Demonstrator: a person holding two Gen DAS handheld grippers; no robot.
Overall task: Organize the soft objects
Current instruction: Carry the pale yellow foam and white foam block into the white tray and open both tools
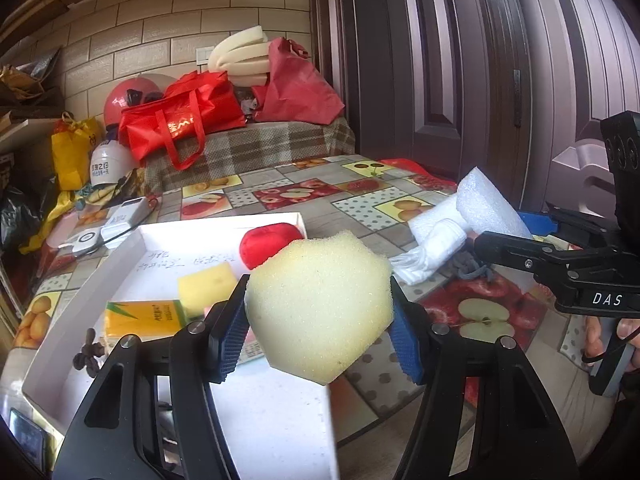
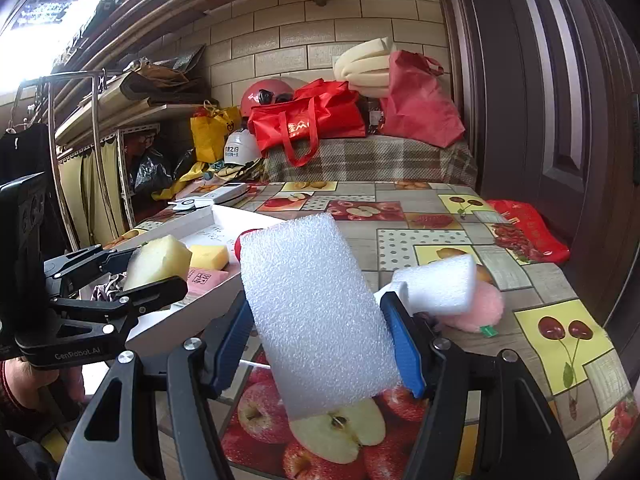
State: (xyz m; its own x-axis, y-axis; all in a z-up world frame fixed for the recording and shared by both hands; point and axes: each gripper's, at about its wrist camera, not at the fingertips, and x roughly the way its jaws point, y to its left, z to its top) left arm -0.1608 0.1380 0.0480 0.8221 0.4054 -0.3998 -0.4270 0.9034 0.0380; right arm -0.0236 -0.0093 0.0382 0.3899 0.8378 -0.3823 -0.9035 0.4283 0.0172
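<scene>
Gripping pale sponge (image 1: 320, 308) in left gripper (image 1: 318, 326) over white tray (image 1: 84, 312), foam sheet (image 2: 312, 312) in right gripper (image 2: 320, 344) above table; risking overshoot, light pieces bouncing out.

Gripped yellow sponge (image 1: 320, 308), white foam block (image 2: 316, 312)

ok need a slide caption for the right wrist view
Right gripper clamps a white foam block above the fruit-print tablecloth, beside the white tray.
</scene>
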